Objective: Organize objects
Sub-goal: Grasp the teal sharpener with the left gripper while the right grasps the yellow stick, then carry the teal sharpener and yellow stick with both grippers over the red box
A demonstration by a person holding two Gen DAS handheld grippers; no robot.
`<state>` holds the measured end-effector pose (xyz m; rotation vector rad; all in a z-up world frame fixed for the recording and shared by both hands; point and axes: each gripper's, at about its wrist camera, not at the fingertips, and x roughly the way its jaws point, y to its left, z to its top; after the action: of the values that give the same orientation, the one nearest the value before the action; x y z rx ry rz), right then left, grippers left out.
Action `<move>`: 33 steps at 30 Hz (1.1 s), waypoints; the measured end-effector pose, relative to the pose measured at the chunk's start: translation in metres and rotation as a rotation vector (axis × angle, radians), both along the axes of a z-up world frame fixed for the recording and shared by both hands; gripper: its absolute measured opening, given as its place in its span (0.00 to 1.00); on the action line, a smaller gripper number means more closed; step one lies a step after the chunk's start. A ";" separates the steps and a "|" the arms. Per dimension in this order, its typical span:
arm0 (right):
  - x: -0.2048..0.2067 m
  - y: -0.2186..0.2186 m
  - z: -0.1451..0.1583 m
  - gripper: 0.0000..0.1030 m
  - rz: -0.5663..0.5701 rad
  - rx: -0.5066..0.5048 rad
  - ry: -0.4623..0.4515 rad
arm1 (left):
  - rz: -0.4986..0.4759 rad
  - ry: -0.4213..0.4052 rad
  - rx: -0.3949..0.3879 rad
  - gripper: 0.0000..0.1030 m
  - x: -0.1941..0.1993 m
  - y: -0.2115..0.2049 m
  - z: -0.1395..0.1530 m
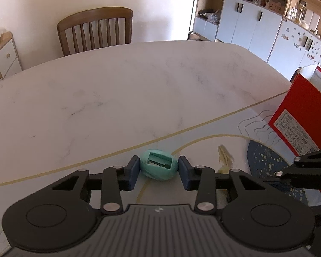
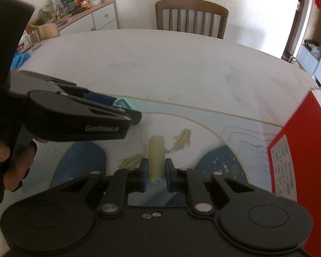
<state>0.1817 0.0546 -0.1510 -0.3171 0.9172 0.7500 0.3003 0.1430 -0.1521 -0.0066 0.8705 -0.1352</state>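
A teal egg-shaped object (image 1: 159,167) with a rectangular slot in its top lies on the table mat. My left gripper (image 1: 159,170) has a blue pad against each side of it and is shut on it. The right wrist view shows that gripper (image 2: 126,109) from the side, with the teal object (image 2: 124,103) between its fingers. My right gripper (image 2: 156,172) is shut on a pale yellow cylinder (image 2: 155,154) that points away from the camera, just above the mat. Black linkage of the right gripper (image 1: 303,167) shows at the right edge of the left wrist view.
A red box (image 1: 303,115) (image 2: 299,150) stands upright on the right. The white marble table (image 1: 117,85) carries a mat printed with fish and blue shapes (image 2: 79,160). A wooden chair (image 1: 96,30) stands behind the table. A hand (image 2: 10,162) grips the left gripper's handle.
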 end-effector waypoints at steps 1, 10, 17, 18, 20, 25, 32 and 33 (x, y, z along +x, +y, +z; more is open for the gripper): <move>-0.001 -0.002 0.002 0.13 -0.012 0.005 0.005 | -0.003 0.003 0.002 0.38 -0.002 -0.001 0.002; -0.018 -0.032 0.039 0.14 -0.065 0.073 0.003 | -0.045 0.005 0.036 0.38 -0.033 -0.023 0.031; -0.034 -0.059 0.067 0.14 -0.076 0.108 -0.007 | -0.085 -0.017 0.027 0.38 -0.060 -0.045 0.065; -0.037 -0.063 0.071 0.14 -0.079 0.113 -0.009 | -0.091 -0.022 0.023 0.38 -0.064 -0.048 0.069; -0.040 -0.071 0.078 0.14 -0.082 0.120 -0.012 | -0.101 -0.030 0.019 0.38 -0.071 -0.055 0.078; -0.046 -0.093 0.096 0.14 -0.097 0.154 -0.030 | -0.118 -0.045 0.005 0.38 -0.086 -0.071 0.099; -0.052 -0.125 0.114 0.14 -0.101 0.185 -0.070 | -0.144 -0.075 0.004 0.38 -0.101 -0.101 0.120; -0.053 -0.130 0.116 0.14 -0.102 0.186 -0.077 | -0.146 -0.080 0.006 0.38 -0.102 -0.106 0.122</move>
<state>0.1291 -0.0751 -0.0354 -0.1331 0.7787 0.7180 0.1980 0.0372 -0.0300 0.0673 0.7916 -0.2678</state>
